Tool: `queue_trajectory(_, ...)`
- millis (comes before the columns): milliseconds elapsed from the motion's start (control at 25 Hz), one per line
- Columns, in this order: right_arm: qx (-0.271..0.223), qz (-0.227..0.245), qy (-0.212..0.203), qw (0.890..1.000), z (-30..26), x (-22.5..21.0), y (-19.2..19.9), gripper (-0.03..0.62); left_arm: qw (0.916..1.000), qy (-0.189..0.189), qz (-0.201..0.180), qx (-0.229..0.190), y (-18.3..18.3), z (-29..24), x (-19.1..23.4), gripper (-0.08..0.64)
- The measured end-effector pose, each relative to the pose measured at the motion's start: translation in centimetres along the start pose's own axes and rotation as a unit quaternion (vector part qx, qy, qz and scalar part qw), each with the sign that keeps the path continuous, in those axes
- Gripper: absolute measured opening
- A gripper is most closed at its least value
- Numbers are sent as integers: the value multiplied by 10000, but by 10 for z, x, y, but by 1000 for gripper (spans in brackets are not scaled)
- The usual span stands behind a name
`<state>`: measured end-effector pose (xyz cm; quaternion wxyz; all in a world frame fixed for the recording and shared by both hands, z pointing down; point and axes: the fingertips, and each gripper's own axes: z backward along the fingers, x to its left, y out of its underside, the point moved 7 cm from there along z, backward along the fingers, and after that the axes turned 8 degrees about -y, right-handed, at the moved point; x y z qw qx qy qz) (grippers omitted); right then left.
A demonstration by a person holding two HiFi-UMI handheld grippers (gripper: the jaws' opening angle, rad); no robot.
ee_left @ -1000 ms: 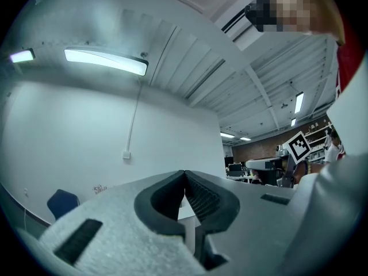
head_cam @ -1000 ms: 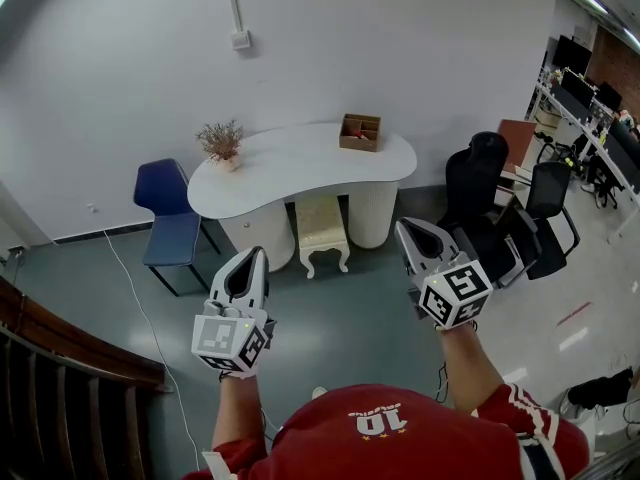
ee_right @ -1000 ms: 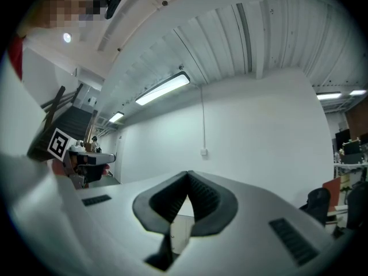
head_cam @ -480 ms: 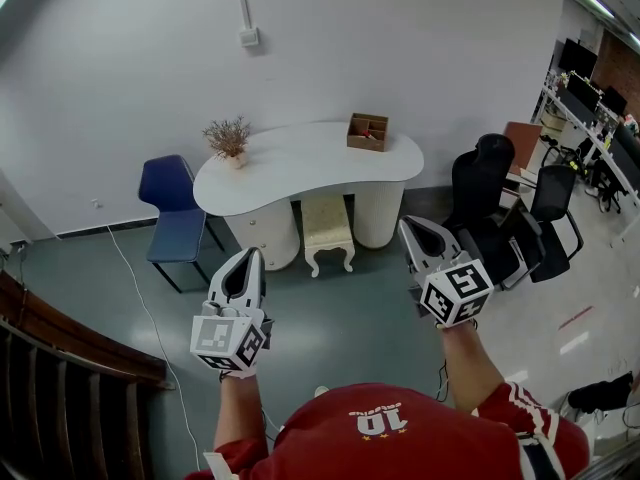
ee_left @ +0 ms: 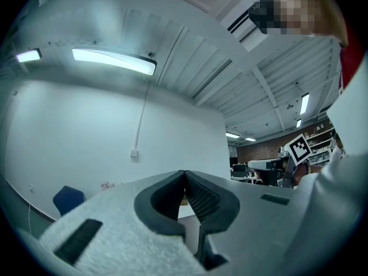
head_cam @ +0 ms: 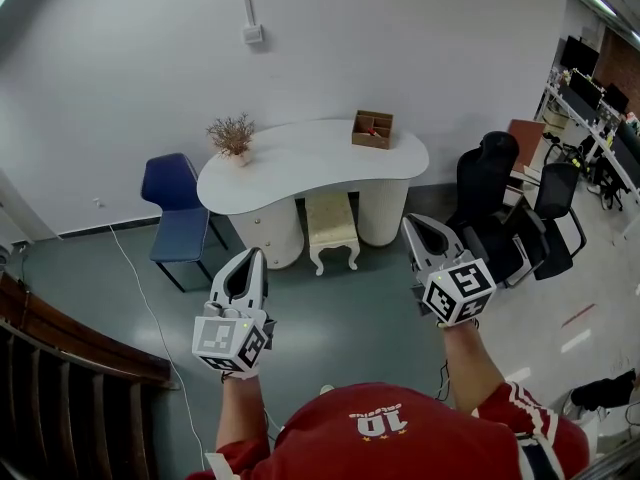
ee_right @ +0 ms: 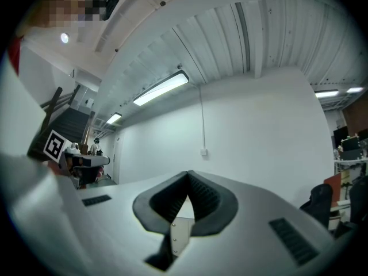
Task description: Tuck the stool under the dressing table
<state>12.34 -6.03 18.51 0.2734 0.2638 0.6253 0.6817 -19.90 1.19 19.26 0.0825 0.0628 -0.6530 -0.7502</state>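
At frame centre, stool [head_cam: 333, 230] between desk [head_cam: 310, 160] pedestals, front showing; we stand apart, coming or leaving; left claw [head_cam: 249, 260], right claw [head_cam: 416, 228] pressed together, empty.

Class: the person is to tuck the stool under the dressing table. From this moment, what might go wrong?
1. The stool sits between the table's pedestals; pushed askew, its legs may catch one.
2. A knock to the dressing table might topple the dried plant near its edge.
3. The left gripper and right gripper are both shut, empty and apart from the stool; a hurried grip may slip.
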Motion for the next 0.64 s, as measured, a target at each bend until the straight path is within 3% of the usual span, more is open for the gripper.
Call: queue_trajectory(640,-97,-146,186,9997,-32,22,16,-2,9999,150,-7,50,8,-1,45,0)
